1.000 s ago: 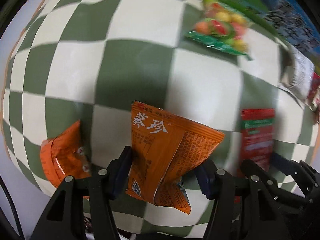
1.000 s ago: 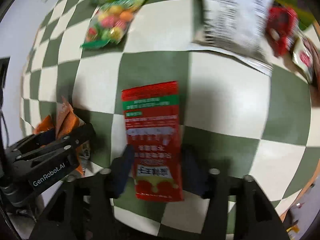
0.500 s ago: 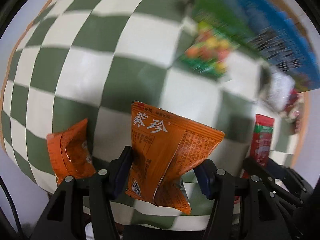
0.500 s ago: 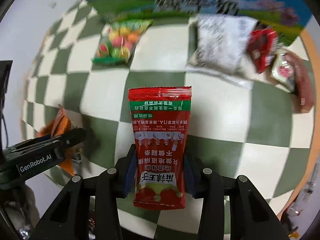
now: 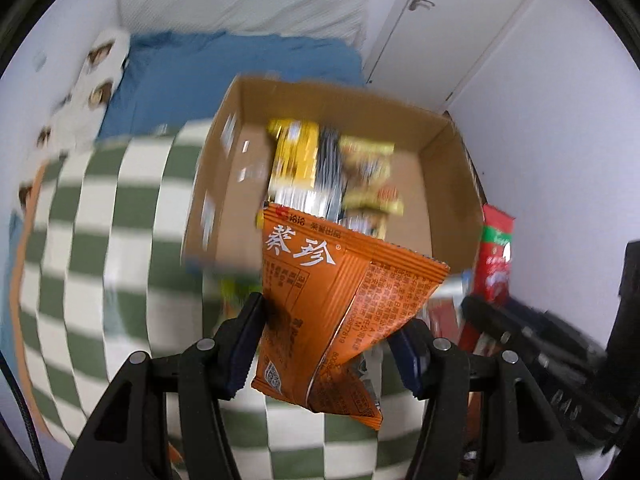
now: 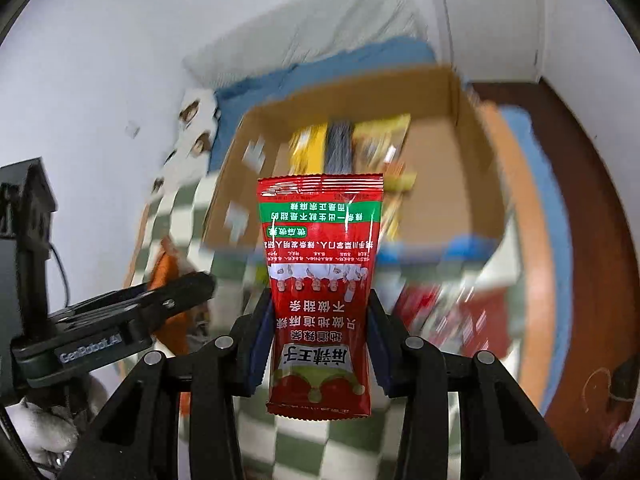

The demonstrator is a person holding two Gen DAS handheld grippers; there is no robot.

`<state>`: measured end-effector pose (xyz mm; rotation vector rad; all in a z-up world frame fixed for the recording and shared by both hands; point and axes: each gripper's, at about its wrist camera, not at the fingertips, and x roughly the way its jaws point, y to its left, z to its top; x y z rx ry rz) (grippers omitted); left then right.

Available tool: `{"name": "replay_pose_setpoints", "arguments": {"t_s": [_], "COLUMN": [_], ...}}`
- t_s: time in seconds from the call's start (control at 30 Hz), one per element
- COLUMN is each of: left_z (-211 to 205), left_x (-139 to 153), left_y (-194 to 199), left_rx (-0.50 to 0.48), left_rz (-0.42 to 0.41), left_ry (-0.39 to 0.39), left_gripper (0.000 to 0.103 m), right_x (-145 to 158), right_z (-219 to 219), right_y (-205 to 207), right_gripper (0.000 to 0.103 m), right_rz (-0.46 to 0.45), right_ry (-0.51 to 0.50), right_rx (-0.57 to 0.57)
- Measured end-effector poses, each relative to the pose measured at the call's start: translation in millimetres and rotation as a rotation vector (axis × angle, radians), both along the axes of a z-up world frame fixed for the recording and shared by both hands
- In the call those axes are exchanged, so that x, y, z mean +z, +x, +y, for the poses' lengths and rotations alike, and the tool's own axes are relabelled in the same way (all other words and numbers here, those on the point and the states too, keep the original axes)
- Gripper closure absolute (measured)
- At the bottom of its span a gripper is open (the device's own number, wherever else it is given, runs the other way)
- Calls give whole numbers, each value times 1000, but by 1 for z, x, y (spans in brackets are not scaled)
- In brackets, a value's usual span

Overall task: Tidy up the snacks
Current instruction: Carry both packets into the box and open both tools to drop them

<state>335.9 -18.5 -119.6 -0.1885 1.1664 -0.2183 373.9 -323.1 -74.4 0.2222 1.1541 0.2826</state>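
An orange snack packet (image 5: 332, 300) with white characters is pinched in my left gripper (image 5: 328, 350), lifted above the checked cloth. My right gripper (image 6: 320, 340) is shut on a red snack packet (image 6: 320, 280) with a green band, held upright. Ahead of both stands an open cardboard box (image 5: 440, 184) with yellow and dark snack bags (image 5: 296, 160) inside; the same box (image 6: 452, 168) fills the right wrist view. The red packet (image 5: 494, 256) and right gripper show at the right edge of the left wrist view, and the left gripper (image 6: 192, 284) at the left of the right wrist view.
A green-and-white checked cloth (image 5: 92, 240) covers the table. Blurred snack packs (image 6: 448, 312) lie near the box's front. Behind are a blue bedcover (image 5: 240, 60), a white pillow (image 5: 240, 4) and a white door (image 5: 452, 32). A black stand (image 6: 28, 216) rises at far left.
Both grippers rose from the table with their packets and tilted up, so the cardboard box and bed came into view. The right jaws closed onto the red packet.
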Motion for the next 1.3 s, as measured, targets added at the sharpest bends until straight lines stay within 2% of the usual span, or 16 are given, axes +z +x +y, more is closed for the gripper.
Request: {"name": "replay_pose_setpoints", "arguments": {"t_s": [0.1, 0.23, 0.43, 0.53, 0.73, 0.8, 0.83, 0.87, 0.9, 0.97, 1.1, 1.3], "left_z": [2, 7, 15, 17, 19, 18, 16, 14, 12, 9, 7, 4], "left_x": [4, -18, -79, -100, -128, -131, -131, -130, -128, -125, -124, -115], "left_y": [45, 108, 182, 205, 228, 231, 232, 232, 232, 233, 233, 224], "left_rx": [-3, 11, 21, 25, 23, 20, 18, 13, 10, 12, 20, 10], "left_rz": [8, 79, 226, 263, 312, 302, 295, 288, 287, 282, 280, 255], "left_ry": [48, 103, 148, 171, 210, 222, 224, 217, 207, 197, 176, 194], "left_gripper": [46, 46, 46, 46, 45, 45, 44, 34, 16, 7, 7, 7], "right_x": [-4, -21, -63, -82, -116, -122, -124, -125, -125, -126, -124, -122], "right_z": [-9, -15, -13, -14, -18, -18, -18, -17, -16, -11, -10, -10], "right_y": [48, 109, 175, 196, 223, 225, 228, 229, 232, 234, 235, 229], "right_gripper": [58, 58, 58, 58, 58, 56, 47, 38, 27, 16, 14, 14], "right_rz": [12, 50, 120, 145, 208, 228, 233, 238, 237, 236, 239, 233], "right_ry": [-35, -110, -215, -246, -251, -269, -254, -239, -242, -255, -261, -259], "right_rx": [-30, -33, -25, -27, -40, -48, -45, -44, -43, -42, -47, -54]}}
